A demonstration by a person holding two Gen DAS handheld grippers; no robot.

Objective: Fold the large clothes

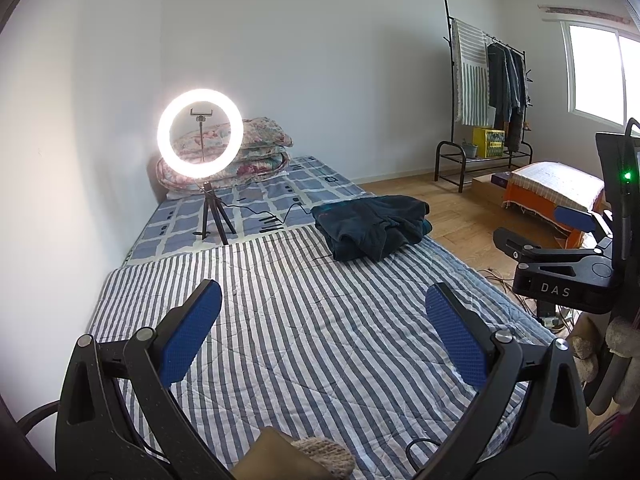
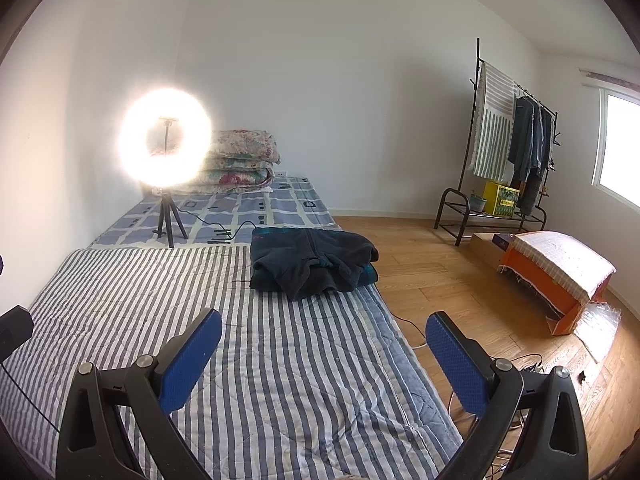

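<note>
A dark navy fleece garment [image 1: 372,226] [image 2: 312,260] lies bundled on the far right part of the striped quilt [image 1: 300,328] [image 2: 160,300]. My left gripper [image 1: 322,300] hovers well short of it, above the quilt, jaws wide apart and nothing between the blue pads [image 1: 188,340]. My right gripper [image 2: 324,332] also hangs open over the quilt's right edge, a good distance in front of the garment. In the left wrist view the right gripper's black body [image 1: 560,272] shows at the right edge.
A lit ring light on a tripod [image 1: 200,136] [image 2: 166,140] stands on the checked sheet, its cable running toward the garment. Folded floral quilts [image 1: 256,152] are stacked behind. A clothes rack [image 1: 488,92] [image 2: 508,140], an orange box [image 2: 560,272] and floor cables [image 2: 520,360] are to the right.
</note>
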